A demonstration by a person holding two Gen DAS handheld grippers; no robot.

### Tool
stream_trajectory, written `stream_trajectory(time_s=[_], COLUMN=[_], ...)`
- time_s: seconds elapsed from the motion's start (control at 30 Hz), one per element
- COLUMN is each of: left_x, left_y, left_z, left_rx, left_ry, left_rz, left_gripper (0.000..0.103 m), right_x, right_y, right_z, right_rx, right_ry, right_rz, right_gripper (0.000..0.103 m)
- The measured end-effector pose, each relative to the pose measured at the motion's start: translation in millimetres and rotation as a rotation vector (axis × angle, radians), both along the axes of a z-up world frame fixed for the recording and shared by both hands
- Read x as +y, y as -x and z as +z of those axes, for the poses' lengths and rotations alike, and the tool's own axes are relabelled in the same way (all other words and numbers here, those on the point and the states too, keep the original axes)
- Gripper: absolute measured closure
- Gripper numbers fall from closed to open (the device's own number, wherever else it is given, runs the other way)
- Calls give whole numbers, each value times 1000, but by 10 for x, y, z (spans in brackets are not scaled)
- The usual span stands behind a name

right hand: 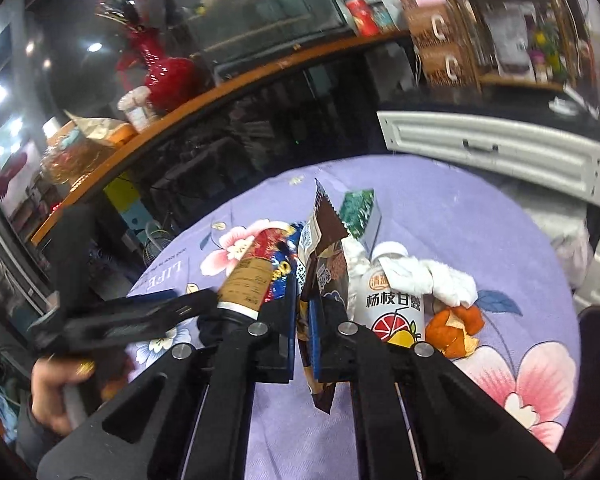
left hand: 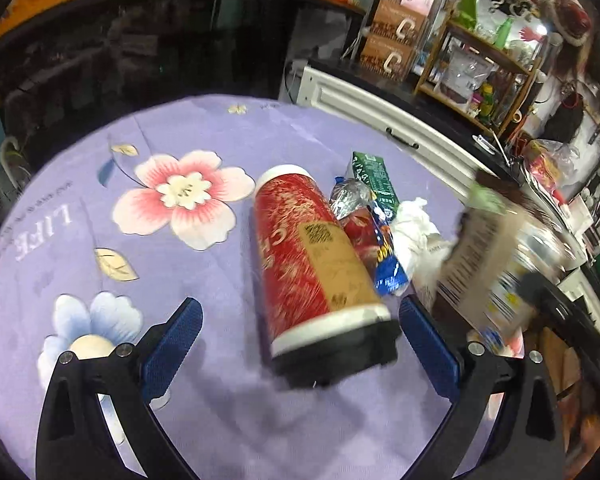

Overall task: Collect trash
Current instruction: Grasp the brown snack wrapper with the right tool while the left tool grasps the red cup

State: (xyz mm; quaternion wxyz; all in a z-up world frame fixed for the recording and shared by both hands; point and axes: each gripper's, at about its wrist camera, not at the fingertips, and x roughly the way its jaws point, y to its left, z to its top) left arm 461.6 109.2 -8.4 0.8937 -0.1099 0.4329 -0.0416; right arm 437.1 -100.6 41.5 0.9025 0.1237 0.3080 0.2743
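Wrapper [right hand: 327, 276], thin and crinkly, is pinched by the right tongs [right hand: 303, 344] at its lower half; left tongs [left hand: 300, 344] are spread around the stiff, rollable red canister [left hand: 316, 264].

The motion-blurred brown wrapper [left hand: 496, 264] hides part of the white tissue [left hand: 414, 228].

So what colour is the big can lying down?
Red with gold, white rims: the can, clearest from the left wrist.

Brown snack wrapper [right hand: 327, 264] — upright, pinched between fingers [right hand: 285, 320]
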Motion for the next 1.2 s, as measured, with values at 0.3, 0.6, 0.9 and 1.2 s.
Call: stream_trajectory(time_s=[0.3,0.6,0.9,1.2], left_x=[85,77,72,289], left_y=[-565,-1009,-1102,-586], left_z=[-145,-422,-552,-156], left_rx=[149,353,466,265], left_ry=[67,100,112,143], left_rz=[14,-62,-109,-133], left_gripper=[7,23,28,31], right_x=[-68,-185,-237,-332], right_y=[315,500,586,620], right_z=[144,91,13,-54], right_rx=[-89,-101,-98,-81], right_ry=[44,59,76,46], right_rz=[15,25,25,19], right_gripper=[97,97,97,97])
